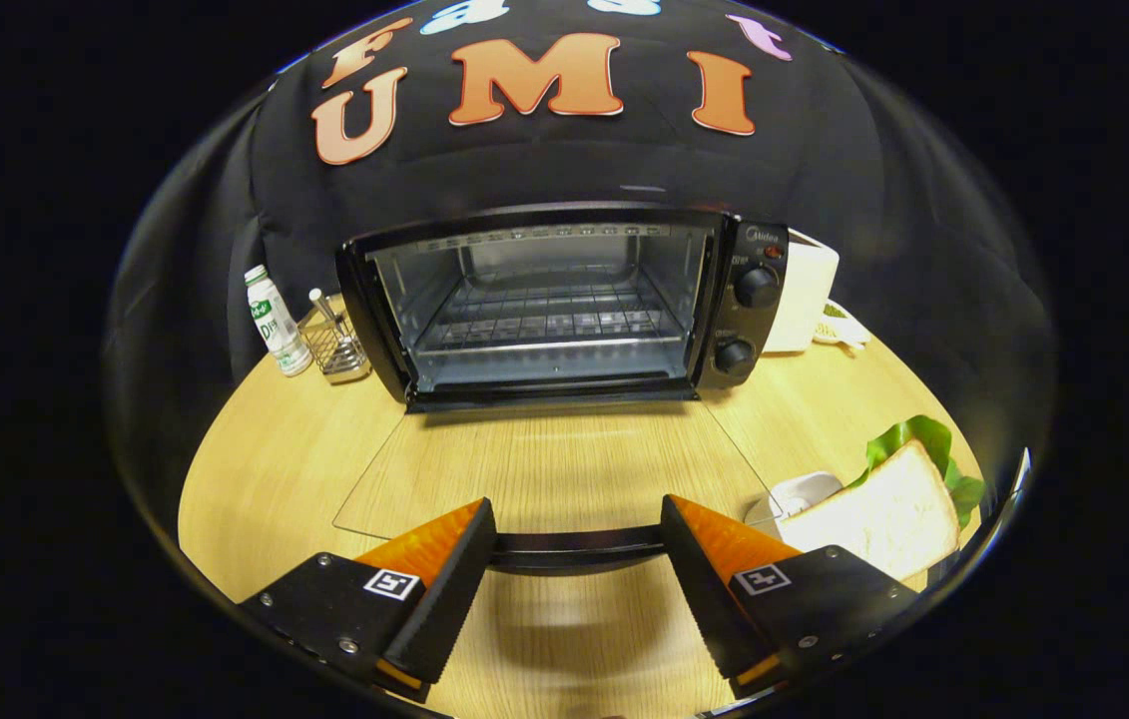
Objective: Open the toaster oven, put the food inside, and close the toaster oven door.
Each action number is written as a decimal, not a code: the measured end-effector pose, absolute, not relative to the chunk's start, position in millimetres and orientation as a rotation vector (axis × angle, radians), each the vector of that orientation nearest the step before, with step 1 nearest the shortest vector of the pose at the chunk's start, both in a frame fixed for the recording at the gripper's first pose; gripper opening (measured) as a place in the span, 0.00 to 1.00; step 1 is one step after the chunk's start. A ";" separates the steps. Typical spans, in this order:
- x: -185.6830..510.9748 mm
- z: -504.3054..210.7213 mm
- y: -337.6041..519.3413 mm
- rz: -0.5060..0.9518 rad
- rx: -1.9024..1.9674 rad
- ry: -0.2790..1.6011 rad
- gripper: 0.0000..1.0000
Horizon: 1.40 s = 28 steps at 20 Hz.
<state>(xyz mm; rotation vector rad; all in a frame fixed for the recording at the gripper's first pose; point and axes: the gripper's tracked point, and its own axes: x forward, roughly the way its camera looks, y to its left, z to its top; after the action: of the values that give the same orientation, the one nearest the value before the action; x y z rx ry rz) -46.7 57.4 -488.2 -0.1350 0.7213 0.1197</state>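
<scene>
1. Wood-grain counter (275,469), pale yellow, carries everything, with black cloth as the booth's wall behind it.
2. Toaster oven (564,305) stands at the far side of the counter, black, its cavity showing a wire rack (549,320) inside and two knobs (756,287) on its right panel.
3. Glass door (544,469) of the toaster oven lies folded down flat toward the tongs, the wood showing through it.
4. Door handle (574,547), a dark bar, runs across the gap between the two fingers of the tongs (576,544); the fingers are spread wide, and whether either touches the bar cannot be told.
5. Bread slice (883,519), the food, lies right of the tongs beside the open door, with a green leaf (923,439) behind it and a white dish (799,494) just beside it.
6. Left of the toaster oven stand a white bottle (275,320) and a wire basket (336,350) with a utensil sticking out.
7. Right of the toaster oven sits a white box-like appliance (809,290).
</scene>
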 end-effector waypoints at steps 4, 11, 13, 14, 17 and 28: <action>-50.6 -504.4 54.8 0.117 -0.141 0.749 0.99; -54.1 -471.1 47.5 0.180 -0.042 0.804 0.99; -52.4 -450.3 31.6 0.208 -0.063 0.808 0.98; -51.4 -439.2 22.9 0.226 -0.079 0.815 0.98; -44.6 -399.9 -14.2 0.245 -0.108 0.825 0.98; -45.9 -356.4 -153.1 0.268 -0.017 1.091 0.99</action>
<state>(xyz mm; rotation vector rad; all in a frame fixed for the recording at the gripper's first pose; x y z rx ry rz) -45.9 -153.1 -356.4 -0.0170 1.0912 0.2684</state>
